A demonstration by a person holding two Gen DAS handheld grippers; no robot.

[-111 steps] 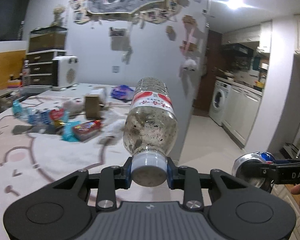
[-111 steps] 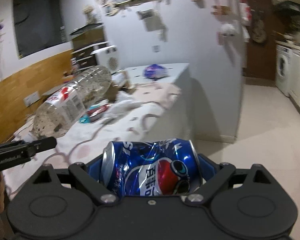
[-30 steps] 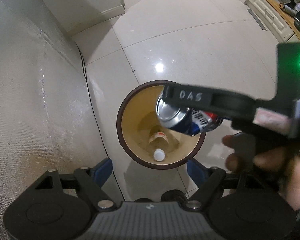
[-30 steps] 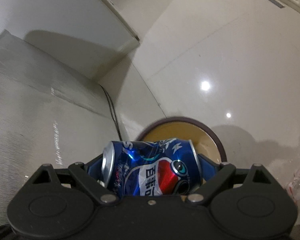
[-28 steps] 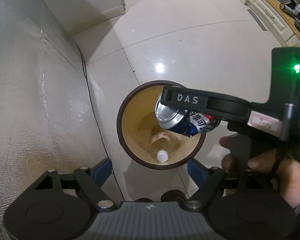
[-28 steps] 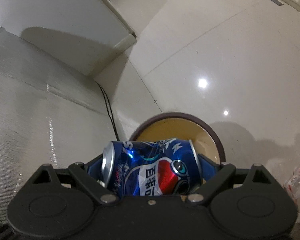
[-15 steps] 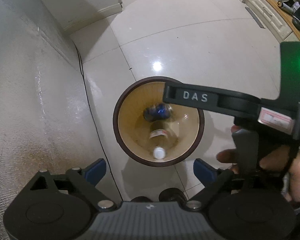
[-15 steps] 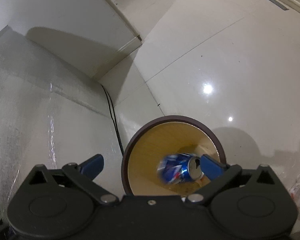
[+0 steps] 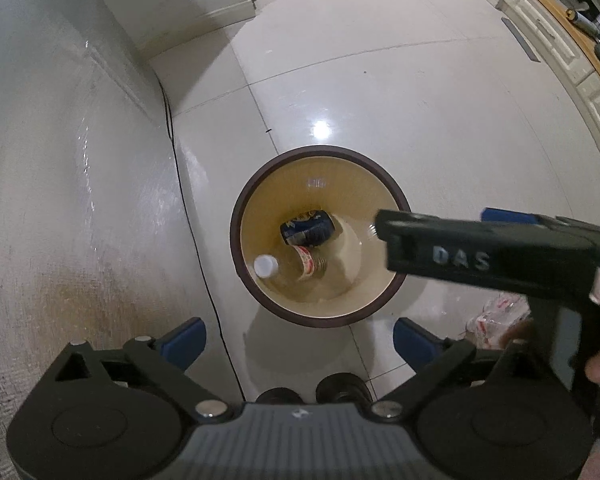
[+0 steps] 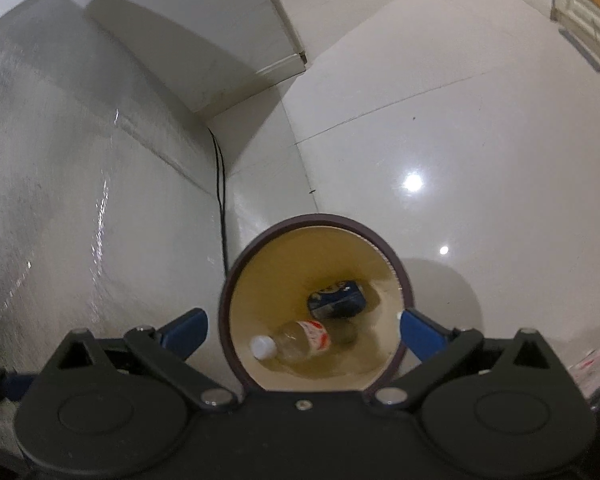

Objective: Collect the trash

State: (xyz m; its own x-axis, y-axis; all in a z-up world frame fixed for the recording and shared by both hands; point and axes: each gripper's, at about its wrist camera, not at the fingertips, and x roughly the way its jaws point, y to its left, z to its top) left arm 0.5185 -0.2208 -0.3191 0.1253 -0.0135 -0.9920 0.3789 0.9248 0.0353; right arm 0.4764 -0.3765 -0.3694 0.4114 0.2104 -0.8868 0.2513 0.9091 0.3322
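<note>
Glossy pale floor tiles (image 9: 400, 92) fill most of both views, with lamp glare above the bin; a matte, faintly textured white panel (image 9: 60, 180) stands to the left of both grippers, and a thin black cable (image 9: 188, 208) runs down its foot.

Bin (image 9: 236, 240): round, dark brown rim, smooth tan inner wall, directly ahead of and below both grippers.

Left gripper (image 9: 298, 340): jaws spread wide, blue pads apart, nothing between them. Right gripper (image 10: 302, 330): likewise spread and empty; seen from the left wrist camera it reaches in from the right, over the bin's right rim.

Contents at the bin's bottom: clear plastic bottle (image 10: 300, 340), lying on its side, red-and-white label, white cap pointing left. Blue can (image 10: 336, 300), dented metal, lies just beyond the bottle, touching or nearly so.

Small item: crumpled clear plastic with red print (image 9: 496, 316) on the floor, right of the bin, partly hidden behind the right gripper.

Judgement: drop step looks finished for these two items. Next move likely calls for lifting both grippers clear and going for more trash; the crumpled plastic is nearest.
</note>
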